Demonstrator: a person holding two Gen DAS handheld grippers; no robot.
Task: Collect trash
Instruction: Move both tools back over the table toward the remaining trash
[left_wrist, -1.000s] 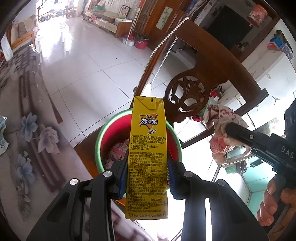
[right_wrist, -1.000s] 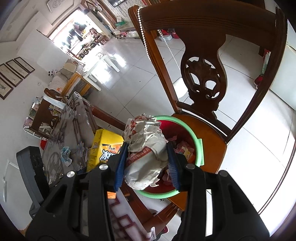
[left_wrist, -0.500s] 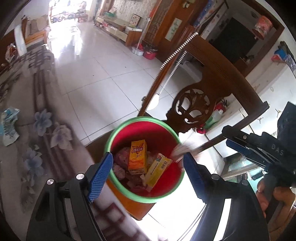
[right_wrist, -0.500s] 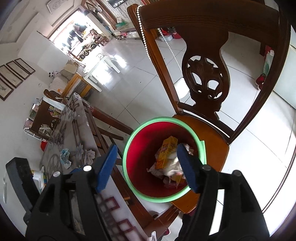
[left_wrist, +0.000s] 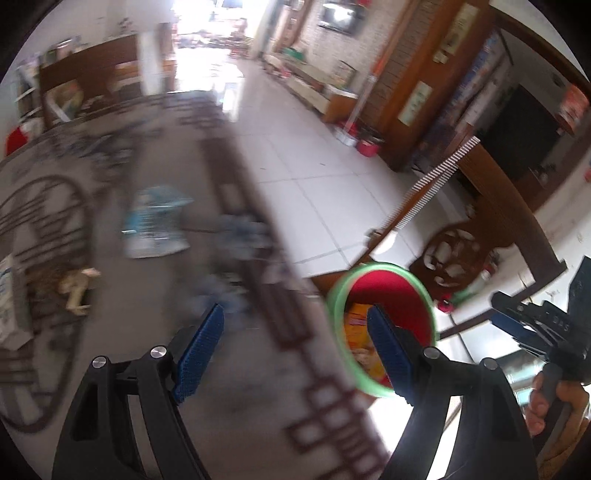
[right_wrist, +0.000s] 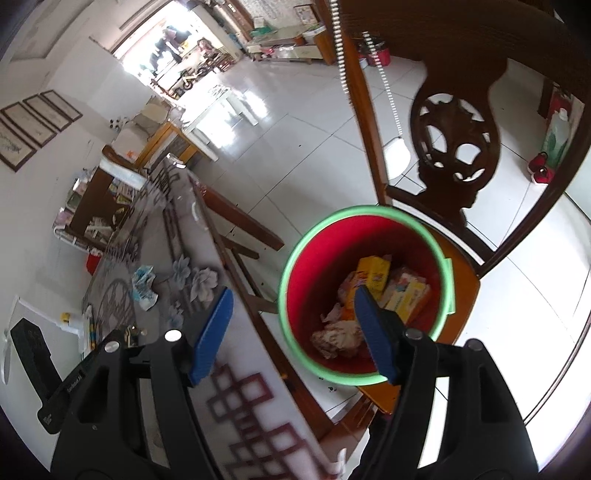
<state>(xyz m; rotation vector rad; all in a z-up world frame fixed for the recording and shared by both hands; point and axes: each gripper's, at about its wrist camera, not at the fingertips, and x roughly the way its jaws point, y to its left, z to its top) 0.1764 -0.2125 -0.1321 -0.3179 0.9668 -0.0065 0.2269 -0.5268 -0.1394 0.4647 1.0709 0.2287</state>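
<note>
A red bin with a green rim stands on a wooden chair seat beside the table; it also shows in the left wrist view. Inside lie a yellow drink carton, other yellow packs and a crumpled paper wrapper. My left gripper is open and empty above the table edge, left of the bin. My right gripper is open and empty over the bin's near rim. A crumpled blue-and-white wrapper and a tan scrap lie on the table.
The table wears a grey cloth with flowers and dark red squares. A carved wooden chair back rises behind the bin. A hand holds the right gripper at the right edge. White tiled floor spreads beyond.
Both grippers let go: the yellow carton and the crumpled wrapper dropped into the bin. The left gripper then swung left over the table; the right one shifted a little toward the table.
</note>
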